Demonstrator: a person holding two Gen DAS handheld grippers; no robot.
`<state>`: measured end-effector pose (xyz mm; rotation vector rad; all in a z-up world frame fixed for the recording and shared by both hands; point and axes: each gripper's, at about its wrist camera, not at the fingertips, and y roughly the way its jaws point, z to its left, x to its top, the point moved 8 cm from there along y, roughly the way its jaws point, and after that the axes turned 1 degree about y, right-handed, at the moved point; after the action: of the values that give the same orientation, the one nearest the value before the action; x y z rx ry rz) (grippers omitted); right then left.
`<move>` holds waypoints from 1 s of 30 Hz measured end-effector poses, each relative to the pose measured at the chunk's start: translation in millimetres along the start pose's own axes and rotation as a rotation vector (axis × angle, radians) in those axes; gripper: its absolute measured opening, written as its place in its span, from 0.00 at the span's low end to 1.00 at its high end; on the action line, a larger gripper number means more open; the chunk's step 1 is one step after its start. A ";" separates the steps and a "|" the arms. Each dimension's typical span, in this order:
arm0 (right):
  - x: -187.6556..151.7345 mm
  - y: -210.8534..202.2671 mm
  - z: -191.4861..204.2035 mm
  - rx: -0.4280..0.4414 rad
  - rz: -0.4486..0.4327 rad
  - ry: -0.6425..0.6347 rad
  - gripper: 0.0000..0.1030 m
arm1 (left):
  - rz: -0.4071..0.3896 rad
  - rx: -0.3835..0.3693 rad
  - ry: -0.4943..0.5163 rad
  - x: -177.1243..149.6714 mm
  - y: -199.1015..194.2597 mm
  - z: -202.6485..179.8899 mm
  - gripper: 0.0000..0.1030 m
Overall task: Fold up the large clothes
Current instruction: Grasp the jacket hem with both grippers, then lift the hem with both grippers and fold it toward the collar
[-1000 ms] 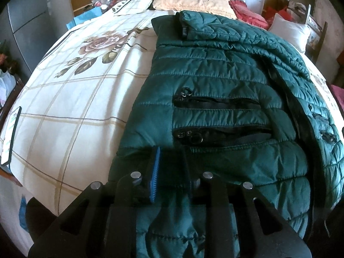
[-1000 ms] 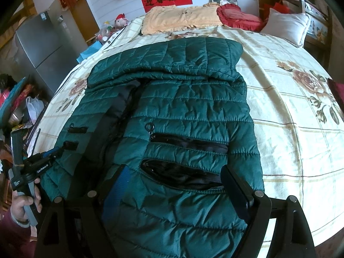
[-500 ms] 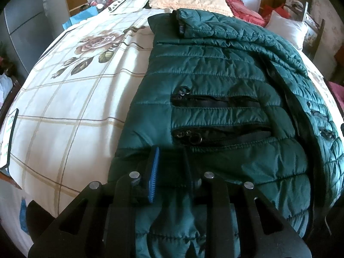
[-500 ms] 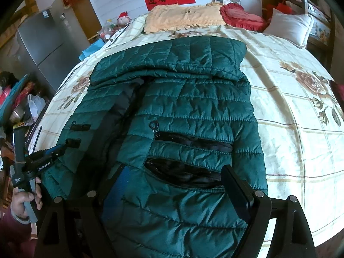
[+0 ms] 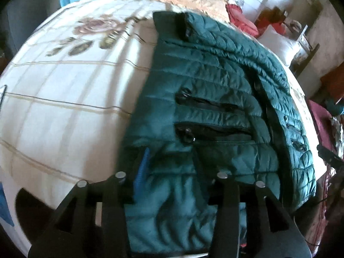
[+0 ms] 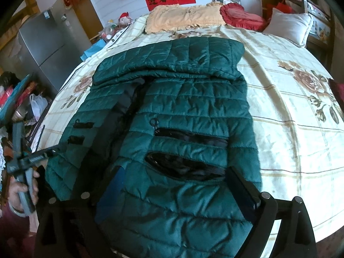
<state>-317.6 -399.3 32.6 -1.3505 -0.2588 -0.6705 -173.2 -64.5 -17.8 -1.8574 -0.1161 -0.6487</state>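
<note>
A dark green quilted puffer jacket (image 5: 215, 81) lies front up on the bed, hood toward the headboard; it also fills the right wrist view (image 6: 182, 107). My left gripper (image 5: 169, 167) is shut on the jacket's hem at its left side, fabric bunched between the fingers. My right gripper (image 6: 174, 185) stands wide open over the hem on the jacket's right side, with fabric lying between the spread fingers. The left gripper and the hand holding it show at the left edge of the right wrist view (image 6: 32, 157).
The bed has a cream floral sheet (image 6: 296, 116). A yellow blanket (image 6: 185, 17), a red heart cushion (image 6: 240, 17) and a white pillow (image 6: 290, 25) lie at the headboard. A grey fridge (image 6: 43, 47) stands left of the bed.
My left gripper has lifted and tilted, pulling the hem up so it bunches. My right gripper has moved slightly forward over the hem, still wide open.
</note>
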 end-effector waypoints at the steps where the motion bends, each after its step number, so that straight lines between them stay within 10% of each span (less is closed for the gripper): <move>1: -1.9 -1.7 -3.9 -0.005 0.004 0.004 0.92 | -0.008 0.002 -0.005 -0.8 -5.8 4.1 0.50; 17: -56.9 -13.3 -70.0 -0.034 0.128 0.138 0.93 | 0.125 0.012 -0.017 -46.8 -8.9 29.7 0.57; 30: -88.5 7.1 -48.0 0.105 0.234 0.137 0.93 | 0.152 -0.047 -0.024 -54.6 -2.5 25.8 0.69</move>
<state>-392.9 -418.5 -31.8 -1.2060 -0.0237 -0.5422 -210.6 -28.1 -48.4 -1.8984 0.0253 -0.5280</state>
